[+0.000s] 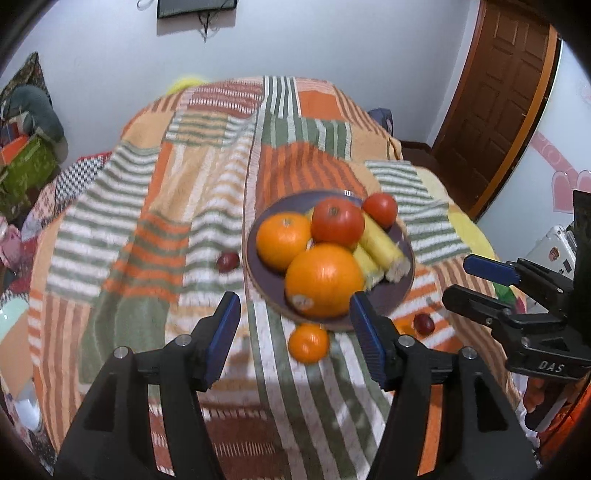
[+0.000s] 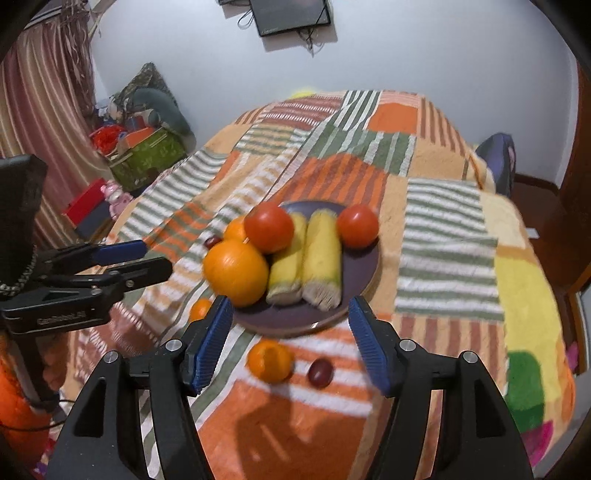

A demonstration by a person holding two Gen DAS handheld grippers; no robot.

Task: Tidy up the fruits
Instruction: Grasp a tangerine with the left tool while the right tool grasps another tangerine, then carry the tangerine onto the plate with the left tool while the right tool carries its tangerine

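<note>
A dark purple plate (image 1: pixel 400 291) on the striped bedspread holds two oranges (image 1: pixel 325 280), two tomatoes (image 1: pixel 338 221) and two corn cobs (image 1: pixel 380 245). A small mandarin (image 1: pixel 308 342) lies on the cloth just in front of the plate, between my left gripper's (image 1: pixel 295 306) open, empty jaws. Dark red plums lie left (image 1: pixel 228 261) and right (image 1: pixel 423 323) of the plate. In the right wrist view my right gripper (image 2: pixel 290 314) stands open and empty over the plate's (image 2: pixel 280 314) near rim, with another mandarin (image 2: pixel 270 360) and a plum (image 2: pixel 320 373) below it.
The fruit sits on a bed covered by an orange, green and white patchwork blanket (image 2: pixel 443 229). Boxes and toys (image 2: pixel 147 151) pile up on the floor at the left. A brown door (image 1: pixel 498 92) stands at the right, and a dark screen (image 2: pixel 291 14) hangs on the wall.
</note>
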